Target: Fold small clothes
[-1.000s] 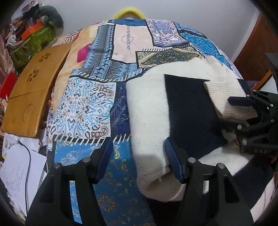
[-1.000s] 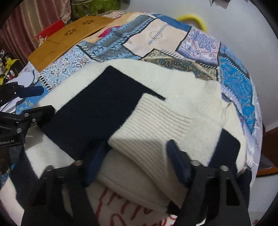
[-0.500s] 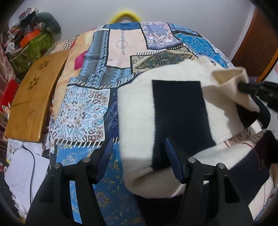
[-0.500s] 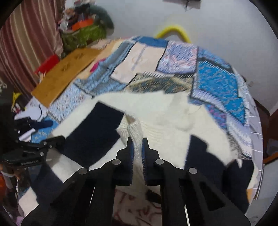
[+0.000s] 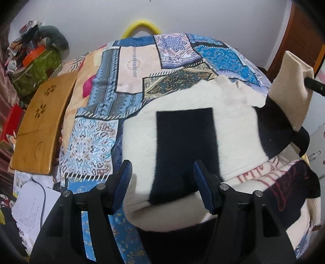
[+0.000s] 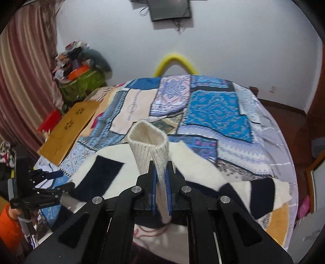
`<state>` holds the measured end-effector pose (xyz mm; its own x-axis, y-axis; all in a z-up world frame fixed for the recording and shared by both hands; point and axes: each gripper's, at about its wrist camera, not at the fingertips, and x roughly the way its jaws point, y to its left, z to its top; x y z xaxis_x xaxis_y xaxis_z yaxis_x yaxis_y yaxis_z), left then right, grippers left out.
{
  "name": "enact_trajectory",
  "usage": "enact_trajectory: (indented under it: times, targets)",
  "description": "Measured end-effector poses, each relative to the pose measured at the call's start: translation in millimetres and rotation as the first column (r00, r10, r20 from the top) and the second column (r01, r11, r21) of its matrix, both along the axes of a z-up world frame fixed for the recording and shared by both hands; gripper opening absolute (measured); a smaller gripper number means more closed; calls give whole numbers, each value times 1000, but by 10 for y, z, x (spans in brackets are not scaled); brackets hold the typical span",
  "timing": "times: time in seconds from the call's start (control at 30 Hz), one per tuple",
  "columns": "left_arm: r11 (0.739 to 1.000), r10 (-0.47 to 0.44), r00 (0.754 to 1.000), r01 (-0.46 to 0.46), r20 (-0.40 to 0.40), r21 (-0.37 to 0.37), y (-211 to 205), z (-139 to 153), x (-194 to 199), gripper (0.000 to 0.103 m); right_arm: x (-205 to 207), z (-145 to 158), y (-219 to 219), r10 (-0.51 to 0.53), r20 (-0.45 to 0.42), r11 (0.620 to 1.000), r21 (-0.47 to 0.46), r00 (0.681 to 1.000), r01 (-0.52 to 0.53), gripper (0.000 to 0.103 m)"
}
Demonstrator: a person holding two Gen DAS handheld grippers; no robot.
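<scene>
A cream and navy block-pattern sweater [image 5: 182, 142] lies on the patchwork bedspread [image 5: 130, 67]. My right gripper [image 6: 161, 182] is shut on the sweater's cream ribbed cuff [image 6: 148, 142] and holds the sleeve lifted above the sweater body [image 6: 130, 178]. That raised cuff [image 5: 292, 89] shows at the right of the left wrist view. My left gripper [image 5: 161, 178] is open, its blue-padded fingers [image 5: 121, 182] straddling the near folded edge of the sweater without closing on it. It also shows low at the left in the right wrist view [image 6: 48, 182].
A wooden lap desk [image 5: 40, 126] lies along the bed's left edge, with papers and a cable [image 5: 34, 205] below it. A green bag with clutter [image 6: 81, 81] stands by the striped curtain. A yellow hoop [image 6: 174, 63] rises behind the bed. A wall screen [image 6: 169, 9] hangs above.
My right gripper shut on the ribbed cuff and lifted it up and away to the right, pulling the sleeve off the sweater. My left gripper stayed open and drew slightly nearer the sweater's edge.
</scene>
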<state>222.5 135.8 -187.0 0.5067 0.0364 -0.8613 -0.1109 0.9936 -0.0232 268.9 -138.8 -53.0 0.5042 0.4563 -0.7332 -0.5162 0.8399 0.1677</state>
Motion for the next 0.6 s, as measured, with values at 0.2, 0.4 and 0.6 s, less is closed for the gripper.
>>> enact_trajectory:
  times: [0.2, 0.4, 0.6]
  targets:
    - [999, -34, 999, 34, 9, 19, -228, 72, 33, 65, -9, -91, -337, -46, -33, 999, -1, 998, 46, 7]
    - [997, -67, 998, 67, 2, 34, -425, 89, 78, 65, -13, -213, -634, -88, -67, 996, -9, 994, 87, 8]
    - [996, -86, 996, 85, 6, 41, -564, 129, 124, 65, -39, -339, -901, -124, -106, 992, -18, 987, 123, 9]
